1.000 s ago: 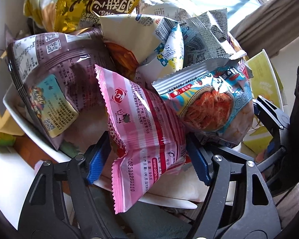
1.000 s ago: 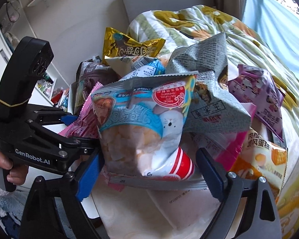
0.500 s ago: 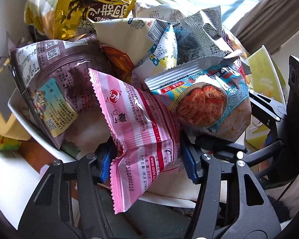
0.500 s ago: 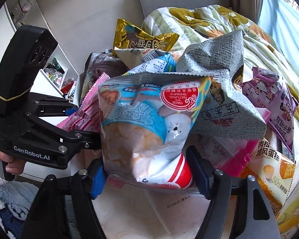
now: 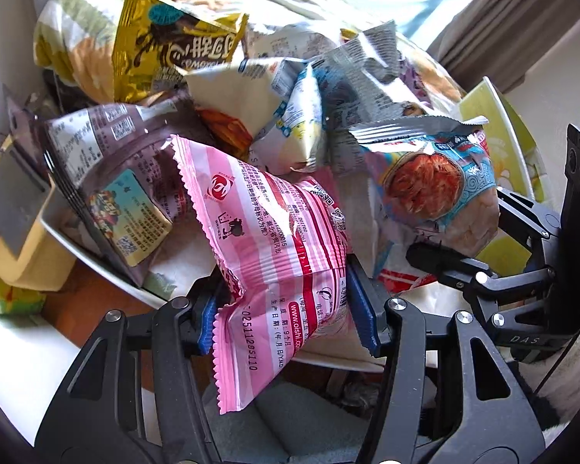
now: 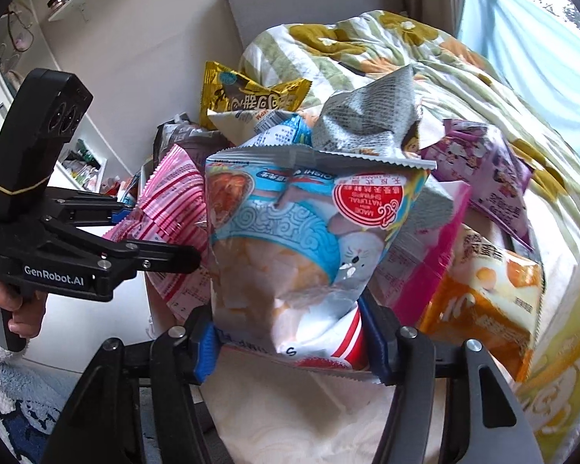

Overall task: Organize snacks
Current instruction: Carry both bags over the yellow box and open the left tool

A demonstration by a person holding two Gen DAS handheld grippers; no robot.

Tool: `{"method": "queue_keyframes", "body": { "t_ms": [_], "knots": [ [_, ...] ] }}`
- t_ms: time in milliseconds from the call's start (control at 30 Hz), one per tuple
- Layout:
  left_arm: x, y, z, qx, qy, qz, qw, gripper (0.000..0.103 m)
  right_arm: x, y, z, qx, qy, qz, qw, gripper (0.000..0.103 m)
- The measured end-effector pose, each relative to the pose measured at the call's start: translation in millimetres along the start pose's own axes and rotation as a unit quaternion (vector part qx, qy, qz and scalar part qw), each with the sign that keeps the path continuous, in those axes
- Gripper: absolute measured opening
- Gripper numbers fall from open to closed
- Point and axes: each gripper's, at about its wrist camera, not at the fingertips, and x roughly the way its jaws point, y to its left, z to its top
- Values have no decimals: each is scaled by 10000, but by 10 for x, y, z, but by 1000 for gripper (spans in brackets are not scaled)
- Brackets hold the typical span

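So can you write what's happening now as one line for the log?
left claw: shut on pink bag | right claw: shut on blue bag | both at snack pile

My white tray (image 5: 96,259) carries heaped snack packets: a brown bag (image 5: 108,178) against its rim, a gold bag (image 5: 174,50) behind.

Each camera looks forward along its own tongs, very near the snack heap. The left view faces the window curtain (image 5: 522,19); the right view faces the wall and bed (image 6: 406,50). Both share the pink packet (image 5: 274,239) and shrimp packet (image 6: 301,239).
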Motion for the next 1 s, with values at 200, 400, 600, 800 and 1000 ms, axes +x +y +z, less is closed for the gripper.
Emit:
{"method": "queue_keyframes", "body": {
  "t_ms": [200,400,600,800,1000],
  "knots": [
    [-196,-77,-18,342,-21,-119,9993,51,-247,23,-131,629,50,-400,9972,57],
    [-410,-325,22,786,-34,-434,9960,51,-670,0,-264,1410,-28,-839,9864,57],
    [-637,-809,156,1412,-259,-749,9868,51,-1253,-66,-359,1926,-395,-1485,9692,57],
    [-719,-1464,472,1890,-510,-993,9756,51,-1898,-361,-526,2560,-842,-1994,9421,57],
    [-551,-2276,779,2141,-626,-1202,9674,51,-2421,-905,-785,2970,-1090,-2381,9183,57]
  ]
}}
